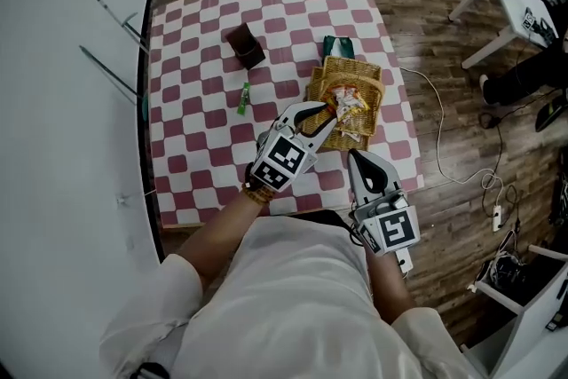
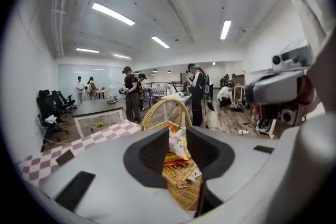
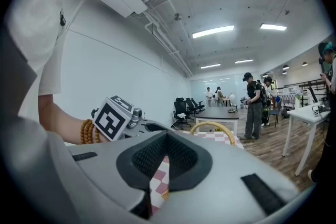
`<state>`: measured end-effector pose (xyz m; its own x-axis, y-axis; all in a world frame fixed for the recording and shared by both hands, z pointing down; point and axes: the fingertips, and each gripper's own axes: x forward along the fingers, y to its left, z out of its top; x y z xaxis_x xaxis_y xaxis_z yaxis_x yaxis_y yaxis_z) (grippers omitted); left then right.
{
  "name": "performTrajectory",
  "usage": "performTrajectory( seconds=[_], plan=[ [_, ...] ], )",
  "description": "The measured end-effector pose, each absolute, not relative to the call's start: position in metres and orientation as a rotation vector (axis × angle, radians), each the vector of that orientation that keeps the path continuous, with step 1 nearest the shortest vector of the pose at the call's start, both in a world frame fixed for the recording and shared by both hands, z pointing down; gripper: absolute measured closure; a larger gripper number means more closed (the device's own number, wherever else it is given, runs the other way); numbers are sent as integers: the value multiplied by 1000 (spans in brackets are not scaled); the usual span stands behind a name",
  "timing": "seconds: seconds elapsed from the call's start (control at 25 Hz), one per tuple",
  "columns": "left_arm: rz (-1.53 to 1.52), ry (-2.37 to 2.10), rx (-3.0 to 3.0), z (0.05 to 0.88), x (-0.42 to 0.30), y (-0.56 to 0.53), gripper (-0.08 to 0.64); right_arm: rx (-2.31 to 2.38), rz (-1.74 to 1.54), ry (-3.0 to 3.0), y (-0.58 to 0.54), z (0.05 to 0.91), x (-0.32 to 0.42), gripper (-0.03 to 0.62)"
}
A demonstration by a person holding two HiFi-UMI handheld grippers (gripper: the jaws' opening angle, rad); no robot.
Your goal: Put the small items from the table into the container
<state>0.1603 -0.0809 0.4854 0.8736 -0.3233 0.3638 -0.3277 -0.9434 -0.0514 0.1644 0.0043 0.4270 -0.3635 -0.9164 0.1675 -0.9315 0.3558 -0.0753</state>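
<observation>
The left gripper (image 1: 330, 112) hangs at the basket's (image 1: 355, 64) near-left rim with its jaws apart. The snack packets (image 1: 349, 102) seen between them seem to lie in the basket rather than in the grip, though the view is tight. The right gripper (image 1: 353, 153) waits on the near side of the basket, jaws together on nothing.

Three items lie outside the basket. A green stick (image 1: 242, 98) lies on the cloth (image 1: 195, 138) well to its left, and a brown box (image 1: 246, 46) sits left and farther back. A green pouch (image 1: 338, 45) lies just behind its far rim.

The stick looks light and slim, and probably has a slick wrapper. I would pinch it across its narrow width at mid-length so it cannot pivot. The box looks stiff and light, so it can be squeezed across its two short walls. The pouch is likely soft and crinkly, and a firm nip on a free edge should lift it.
</observation>
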Motion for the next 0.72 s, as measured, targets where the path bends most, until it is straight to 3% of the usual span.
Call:
performTrajectory(
  seconds=[0.4, 0.72],
  plan=[
    [123, -606, 2901, 411, 96, -52, 539, 1607, 199, -2600, -12, 406, 128, 588],
    [11, -734, 2887, 380, 44, -37, 540, 1486, 157, -2691, -19, 388, 90, 588]
  ],
)
